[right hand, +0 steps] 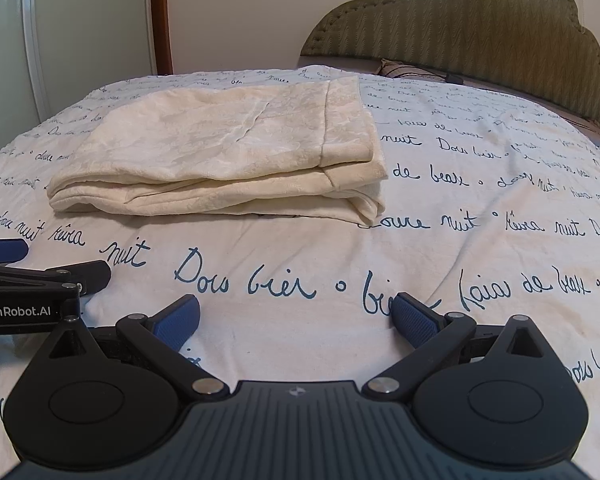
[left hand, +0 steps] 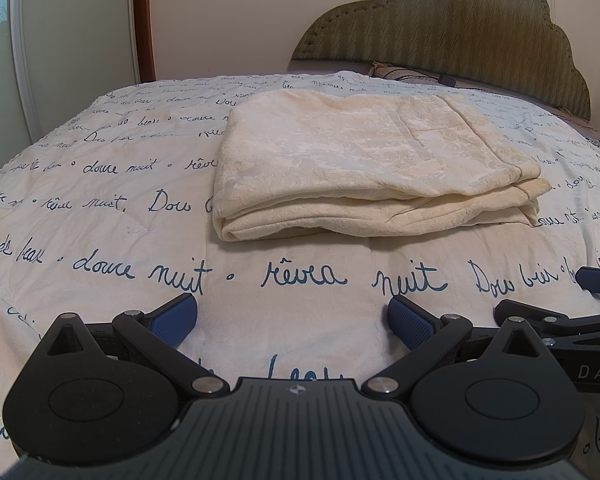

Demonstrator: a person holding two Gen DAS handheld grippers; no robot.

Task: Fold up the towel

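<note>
Both tools hover level and side by side above the bed (left hand: 100,216), left tool (left hand: 292,320) and right tool (right hand: 296,318) spread apart, empty, short of the folded towel (left hand: 360,160).

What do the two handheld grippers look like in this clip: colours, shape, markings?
Both match: the left gripper and right gripper have black linkage arms with silver pivot pins, round black housings, a ribbed grey body and blue textured fingers. White "GenRobot.AI" lettering marks the left gripper's side.

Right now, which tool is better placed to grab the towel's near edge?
Left, narrowly. The towel lies almost straight ahead of the open left tool; from the open right tool it sits off to the left. Neither touches it.
</note>
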